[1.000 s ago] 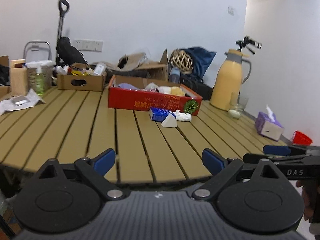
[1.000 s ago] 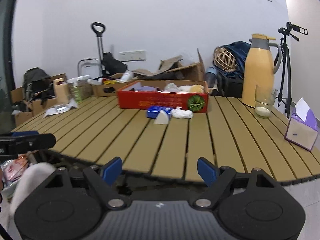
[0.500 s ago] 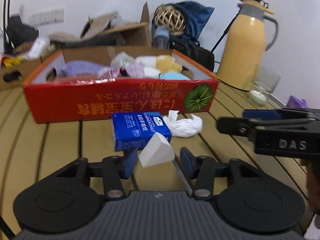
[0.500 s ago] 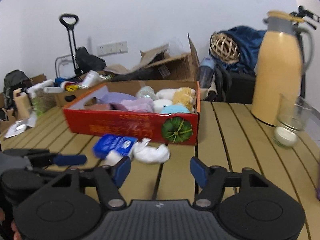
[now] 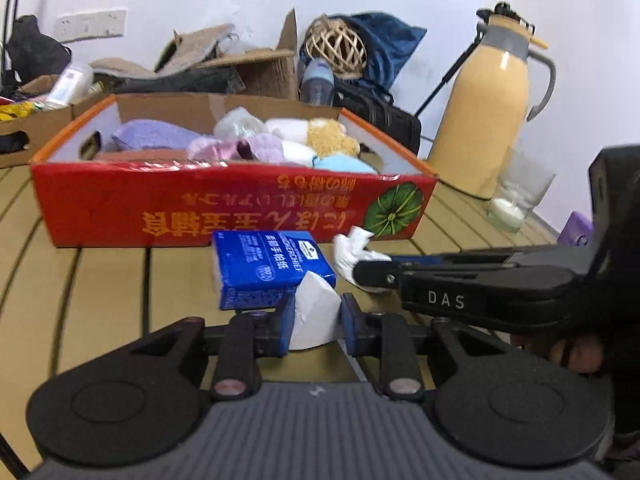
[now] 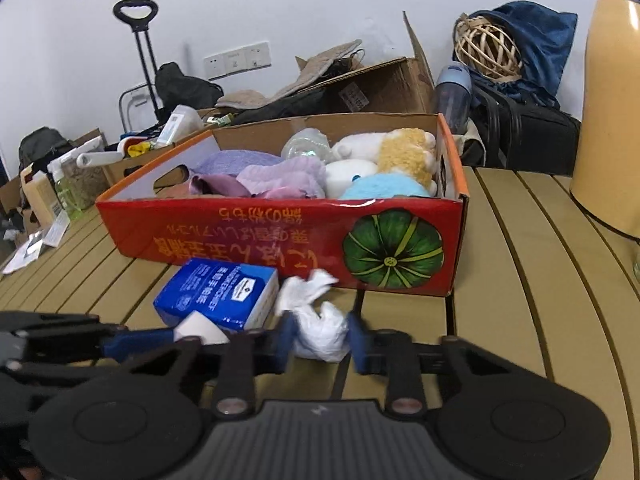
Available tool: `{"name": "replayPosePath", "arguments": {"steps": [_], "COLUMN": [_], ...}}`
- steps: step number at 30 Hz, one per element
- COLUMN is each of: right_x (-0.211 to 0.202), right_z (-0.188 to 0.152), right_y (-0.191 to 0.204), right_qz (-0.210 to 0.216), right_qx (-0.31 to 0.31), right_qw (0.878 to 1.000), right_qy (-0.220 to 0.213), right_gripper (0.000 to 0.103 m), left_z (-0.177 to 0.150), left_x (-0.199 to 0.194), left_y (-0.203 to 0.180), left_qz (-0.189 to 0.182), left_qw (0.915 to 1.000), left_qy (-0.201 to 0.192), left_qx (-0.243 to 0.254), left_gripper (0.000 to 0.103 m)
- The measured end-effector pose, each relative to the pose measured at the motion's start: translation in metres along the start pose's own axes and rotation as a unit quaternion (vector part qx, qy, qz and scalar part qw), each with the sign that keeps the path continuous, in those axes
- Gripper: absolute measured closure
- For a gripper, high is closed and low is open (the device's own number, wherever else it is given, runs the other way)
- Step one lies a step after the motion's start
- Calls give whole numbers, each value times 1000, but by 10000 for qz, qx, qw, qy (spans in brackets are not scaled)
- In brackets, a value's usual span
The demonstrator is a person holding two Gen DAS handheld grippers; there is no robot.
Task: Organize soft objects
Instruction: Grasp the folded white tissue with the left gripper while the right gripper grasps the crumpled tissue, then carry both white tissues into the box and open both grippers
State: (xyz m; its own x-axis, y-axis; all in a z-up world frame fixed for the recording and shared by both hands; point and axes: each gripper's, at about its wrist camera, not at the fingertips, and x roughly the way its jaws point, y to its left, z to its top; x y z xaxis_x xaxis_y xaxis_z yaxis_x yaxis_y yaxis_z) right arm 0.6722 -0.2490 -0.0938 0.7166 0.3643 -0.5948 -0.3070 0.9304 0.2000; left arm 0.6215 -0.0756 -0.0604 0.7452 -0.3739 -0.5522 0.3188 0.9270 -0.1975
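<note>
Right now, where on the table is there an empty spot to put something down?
Bare slats lie right of the red box, between it and the yellow flask. More lie left of the blue tissue pack, in front of the box. It is crowded where both grippers close on the white wedge and the crumpled white wad.

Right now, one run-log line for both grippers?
left hand-held gripper: closing on white wedge | right hand-held gripper: closing on crumpled white wad | red box: part-filled

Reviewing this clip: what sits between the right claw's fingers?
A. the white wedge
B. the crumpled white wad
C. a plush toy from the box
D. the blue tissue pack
B: in the right wrist view the right claw is closing around the crumpled white wad on the table.
</note>
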Motion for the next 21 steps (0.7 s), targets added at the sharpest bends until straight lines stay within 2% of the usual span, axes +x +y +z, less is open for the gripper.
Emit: {"name": "replayPosePath", "arguments": {"steps": [4, 8, 13, 21], "right_x": [-23, -79, -162, -259], "right_z": [-11, -40, -79, -113], "right_y": [7, 17, 46, 104], "right_qz": [-25, -55, 89, 212], "right_qx": [6, 173, 246, -171], "right_qw": [10000, 9996, 9988, 9955], "right_qy": [-37, -220, -423, -912], "right_gripper": [88, 88, 88, 88], "left_z": [-13, -41, -74, -102], "left_x": [-46, -109, -182, -267], "left_y": [2, 13, 22, 16], "left_qz": [-171, -376, -45, -6], "left_qw": [9994, 9961, 9945, 9905], "left_qy": [-122, -142, -272, -838], "left_qx": [-258, -791, -1006, -1087], "left_gripper": [79, 79, 78, 78]}}
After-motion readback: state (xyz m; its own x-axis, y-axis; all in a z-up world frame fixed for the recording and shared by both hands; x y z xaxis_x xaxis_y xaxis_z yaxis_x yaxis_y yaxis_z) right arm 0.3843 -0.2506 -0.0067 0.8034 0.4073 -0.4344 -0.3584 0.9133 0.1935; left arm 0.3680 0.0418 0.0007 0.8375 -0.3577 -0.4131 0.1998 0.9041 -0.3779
